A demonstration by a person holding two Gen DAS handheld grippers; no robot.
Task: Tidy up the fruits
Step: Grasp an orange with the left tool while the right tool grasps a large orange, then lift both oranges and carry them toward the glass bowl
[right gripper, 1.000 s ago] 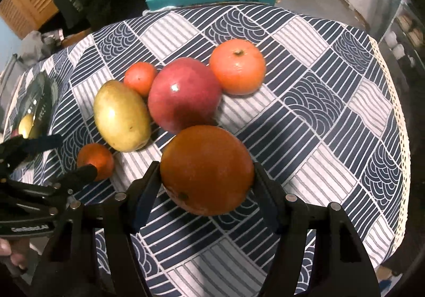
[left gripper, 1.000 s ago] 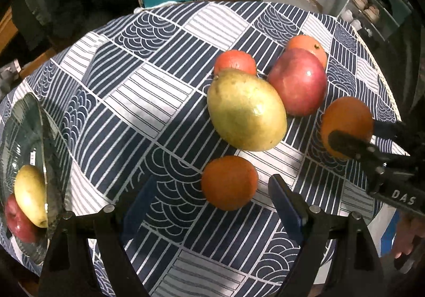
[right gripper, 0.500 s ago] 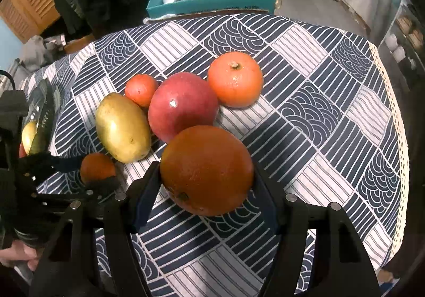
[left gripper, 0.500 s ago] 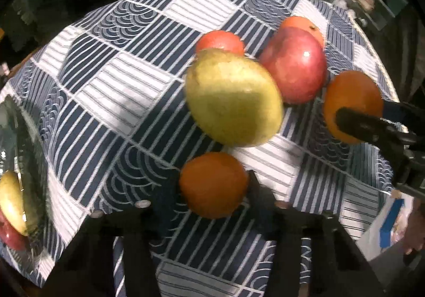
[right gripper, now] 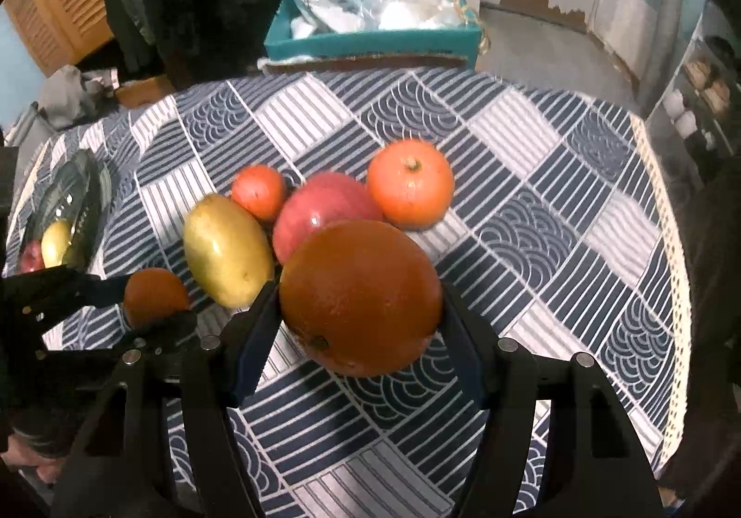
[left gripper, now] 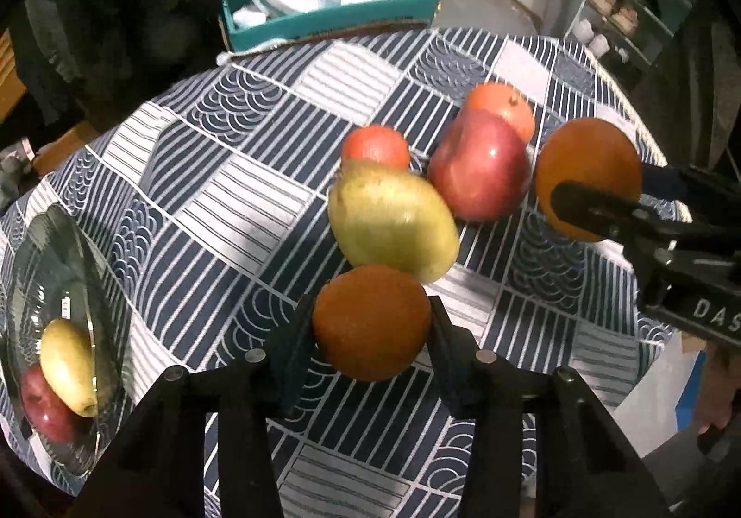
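My left gripper is shut on a small orange and holds it above the cloth; it also shows in the right wrist view. My right gripper is shut on a large orange, also seen in the left wrist view. On the cloth lie a yellow-green mango, a red apple, a small tangerine and an orange with a stem. A glass bowl at the left holds a yellow fruit and a red fruit.
The round table has a navy and white patterned cloth. A teal box with plastic bags stands behind the far edge. Shelves stand at the far right. The table's edge runs close on the right.
My left gripper has closed on the small orange and lifted it off the cloth. My right gripper has risen a little with the large orange.
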